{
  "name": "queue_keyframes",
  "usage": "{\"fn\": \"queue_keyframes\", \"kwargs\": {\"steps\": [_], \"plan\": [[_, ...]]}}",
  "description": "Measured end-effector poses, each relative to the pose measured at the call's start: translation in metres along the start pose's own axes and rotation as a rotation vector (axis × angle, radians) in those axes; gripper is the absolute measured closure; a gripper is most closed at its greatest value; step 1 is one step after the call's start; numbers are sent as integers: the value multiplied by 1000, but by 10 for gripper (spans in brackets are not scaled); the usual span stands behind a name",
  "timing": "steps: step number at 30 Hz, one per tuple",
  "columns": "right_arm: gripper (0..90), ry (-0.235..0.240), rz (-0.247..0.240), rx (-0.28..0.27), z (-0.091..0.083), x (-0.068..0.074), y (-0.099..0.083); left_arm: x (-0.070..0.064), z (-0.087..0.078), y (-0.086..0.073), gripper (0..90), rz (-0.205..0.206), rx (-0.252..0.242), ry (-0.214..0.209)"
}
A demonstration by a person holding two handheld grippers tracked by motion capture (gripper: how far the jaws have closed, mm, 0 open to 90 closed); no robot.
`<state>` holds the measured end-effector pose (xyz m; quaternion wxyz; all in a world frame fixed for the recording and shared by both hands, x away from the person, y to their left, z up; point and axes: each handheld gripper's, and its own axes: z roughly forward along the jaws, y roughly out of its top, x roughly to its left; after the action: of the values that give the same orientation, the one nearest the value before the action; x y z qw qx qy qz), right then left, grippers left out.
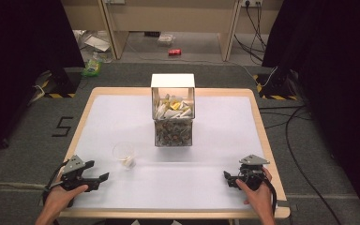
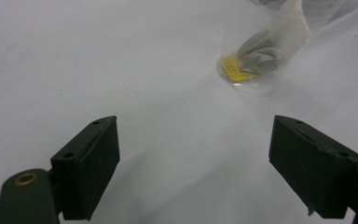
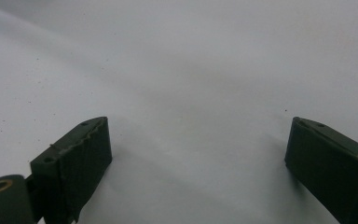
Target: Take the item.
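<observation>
A clear plastic cup (image 1: 124, 154) stands on the white table left of centre, with a small packet with a yellow label (image 2: 240, 70) in its bottom. A clear box (image 1: 173, 118) with a white open lid, packed with small packets, stands at the table's middle. My left gripper (image 1: 97, 171) rests near the front left edge, open, its jaws wide apart and empty, with the cup (image 2: 265, 51) a short way beyond them. My right gripper (image 1: 228, 178) rests at the front right, also open over bare table, nothing between its jaws (image 3: 198, 158).
The table's wooden rim (image 1: 262, 131) frames the white top. Beyond the table lie grey floor, cables (image 1: 290, 122), a red can (image 1: 174, 52) and litter (image 1: 93, 68) by wooden furniture legs. Black curtains hang at both sides.
</observation>
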<state>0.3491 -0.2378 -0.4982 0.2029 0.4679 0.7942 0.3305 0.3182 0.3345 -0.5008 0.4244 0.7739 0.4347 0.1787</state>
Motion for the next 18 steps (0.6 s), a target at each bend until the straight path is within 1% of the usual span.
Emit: {"fn": "queue_keyframes", "kwargs": {"steps": [4,6,7,11,13,18], "plan": [[76,1,0,0,0,0,0,-2,1,-1,159,7,19,-2],[76,1,0,0,0,0,0,-4,2,-2,159,11,23,0],[76,0,0,0,0,0,0,-6,1,-3,159,17,33,4],[76,1,0,0,0,0,0,-7,0,-4,159,23,36,7],[76,1,0,0,0,0,0,-8,0,-5,159,29,44,8],[76,1,0,0,0,0,0,-10,-1,-7,159,32,57,12]]}}
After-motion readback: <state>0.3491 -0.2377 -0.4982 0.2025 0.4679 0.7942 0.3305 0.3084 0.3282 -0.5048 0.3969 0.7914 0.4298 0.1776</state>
